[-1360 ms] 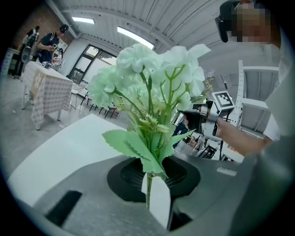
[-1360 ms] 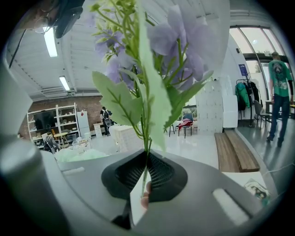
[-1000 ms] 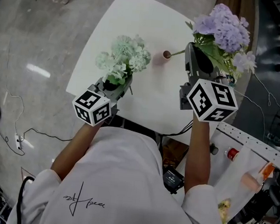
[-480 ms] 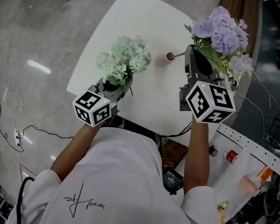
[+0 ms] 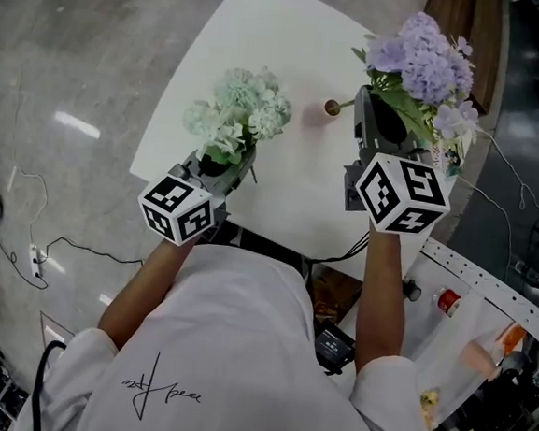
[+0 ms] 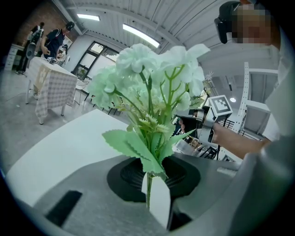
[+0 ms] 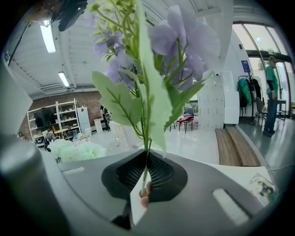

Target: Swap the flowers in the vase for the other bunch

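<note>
While I am gripping:
Left gripper [image 6: 148,186]: pinching green bunch [image 6: 152,69], upright.
Right gripper [image 7: 143,184]: pinching purple bunch [image 7: 177,41], upright.
Vase [image 5: 322,109]: sitting ahead, nearer right.

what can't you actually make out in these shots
- vase: head view, too small to tell whether it is empty; not seen in either gripper view.
- lower stems of the green bunch and purple bunch: head view, hidden by the left hand-held gripper and right hand-held gripper.
- stem ends: both gripper views, hidden between the jaws.
</note>
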Motion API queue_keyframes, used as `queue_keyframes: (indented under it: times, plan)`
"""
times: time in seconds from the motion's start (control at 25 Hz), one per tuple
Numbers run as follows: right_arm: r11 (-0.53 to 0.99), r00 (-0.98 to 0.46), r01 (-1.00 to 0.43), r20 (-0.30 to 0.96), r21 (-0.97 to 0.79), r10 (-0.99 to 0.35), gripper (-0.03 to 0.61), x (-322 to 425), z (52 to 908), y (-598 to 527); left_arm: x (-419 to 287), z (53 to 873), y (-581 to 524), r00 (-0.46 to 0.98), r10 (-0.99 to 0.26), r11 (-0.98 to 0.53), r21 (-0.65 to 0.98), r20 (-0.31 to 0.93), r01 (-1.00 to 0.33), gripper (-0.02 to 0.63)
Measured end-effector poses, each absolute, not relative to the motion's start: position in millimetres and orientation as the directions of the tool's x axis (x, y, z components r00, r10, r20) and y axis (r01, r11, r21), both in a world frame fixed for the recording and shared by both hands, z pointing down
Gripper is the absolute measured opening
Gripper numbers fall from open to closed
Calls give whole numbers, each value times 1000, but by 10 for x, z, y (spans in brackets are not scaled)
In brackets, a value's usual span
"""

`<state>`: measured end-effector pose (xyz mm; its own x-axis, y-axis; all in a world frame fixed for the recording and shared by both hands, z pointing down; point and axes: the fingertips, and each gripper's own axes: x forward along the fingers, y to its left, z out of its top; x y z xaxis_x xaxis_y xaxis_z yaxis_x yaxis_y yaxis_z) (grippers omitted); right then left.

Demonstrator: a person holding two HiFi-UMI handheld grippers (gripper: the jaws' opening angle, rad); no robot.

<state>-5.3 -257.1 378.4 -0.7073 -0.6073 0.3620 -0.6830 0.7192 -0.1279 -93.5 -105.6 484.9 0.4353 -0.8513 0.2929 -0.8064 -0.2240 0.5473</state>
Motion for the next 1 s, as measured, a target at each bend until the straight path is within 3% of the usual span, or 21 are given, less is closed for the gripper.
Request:
queue_keyframes:
  times: [1.0]
  plan:
    - [716, -701, -681, 418, -152, -578, 20, -58, 4173, -2624, -947, 4927, -1066, 421, -851, -200, 547, 315, -813, 67]
